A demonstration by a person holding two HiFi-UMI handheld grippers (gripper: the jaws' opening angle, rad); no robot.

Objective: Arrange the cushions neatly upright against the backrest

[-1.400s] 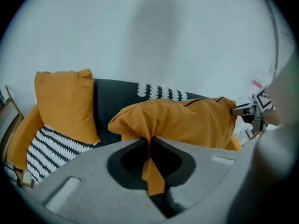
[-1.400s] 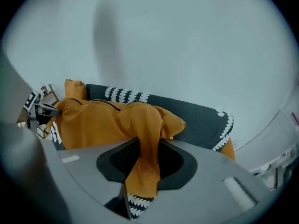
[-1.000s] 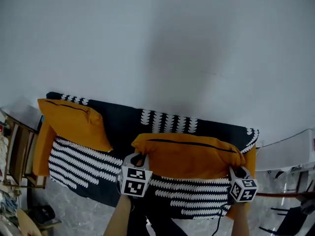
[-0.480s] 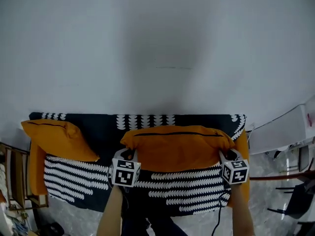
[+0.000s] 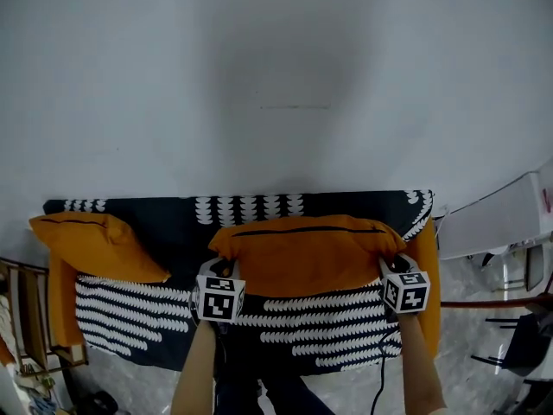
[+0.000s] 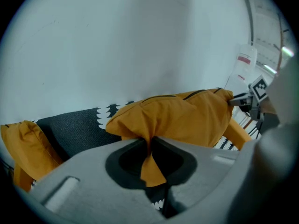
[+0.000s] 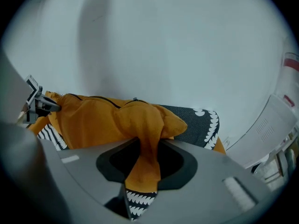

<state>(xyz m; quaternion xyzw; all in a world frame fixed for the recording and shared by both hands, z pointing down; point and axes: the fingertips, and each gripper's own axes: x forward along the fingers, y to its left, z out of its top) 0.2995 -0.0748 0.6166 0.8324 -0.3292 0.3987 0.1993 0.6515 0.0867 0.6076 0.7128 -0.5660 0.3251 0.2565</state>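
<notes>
A long orange cushion (image 5: pixel 302 253) stands on edge along the dark backrest (image 5: pixel 173 214) of a black-and-white patterned sofa (image 5: pixel 285 322). My left gripper (image 5: pixel 226 268) is shut on its left corner, with the fabric (image 6: pixel 150 148) pinched thin between the jaws, which have just been opening slightly. My right gripper (image 5: pixel 390 264) is shut on the right corner, and a fold of the cloth (image 7: pixel 147 148) hangs through its jaws. A second orange cushion (image 5: pixel 95 245) leans at the sofa's left end, apart from both grippers.
A white wall rises behind the sofa. A white appliance (image 5: pixel 501 223) stands to the right, and a wooden shelf (image 5: pixel 22 318) to the left. Orange side panels (image 5: pixel 428 271) close the sofa's ends.
Both grippers have sunk with the long cushion, which has levelled out and now sits lower against the backrest. The left cushion has not moved on the sofa.
</notes>
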